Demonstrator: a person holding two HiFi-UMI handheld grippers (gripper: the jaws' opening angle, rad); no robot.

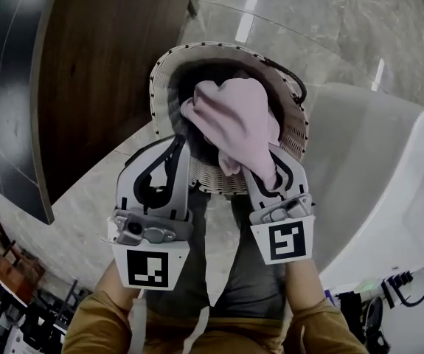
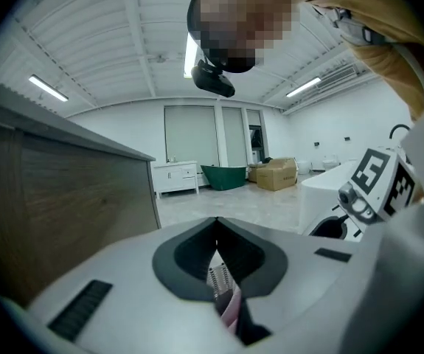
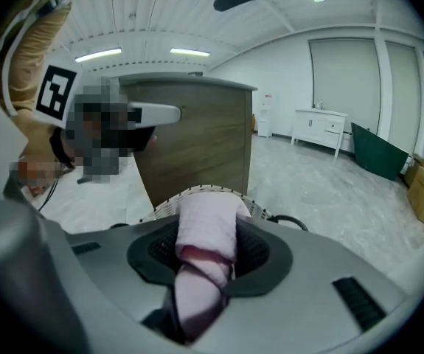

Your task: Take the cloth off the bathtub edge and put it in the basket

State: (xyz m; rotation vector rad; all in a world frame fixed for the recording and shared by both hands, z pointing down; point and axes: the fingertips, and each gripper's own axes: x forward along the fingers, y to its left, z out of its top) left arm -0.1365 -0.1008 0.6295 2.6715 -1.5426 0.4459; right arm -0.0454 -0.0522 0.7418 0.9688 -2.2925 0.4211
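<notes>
Pink terry cloth [image 1: 237,120] bunched over the round woven wicker basket [image 1: 169,65], right hand-held gripper [image 1: 274,161] grasping its lower end, left hand-held gripper [image 1: 182,144] just beside it, left gripper view, jaws clenched together, right gripper view, cloth pinched between jaws above basket rim.

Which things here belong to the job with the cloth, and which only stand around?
Job: cloth, basket, bathtub, right gripper holding the cloth.
Standing around: wooden cabinet, black cables.
</notes>
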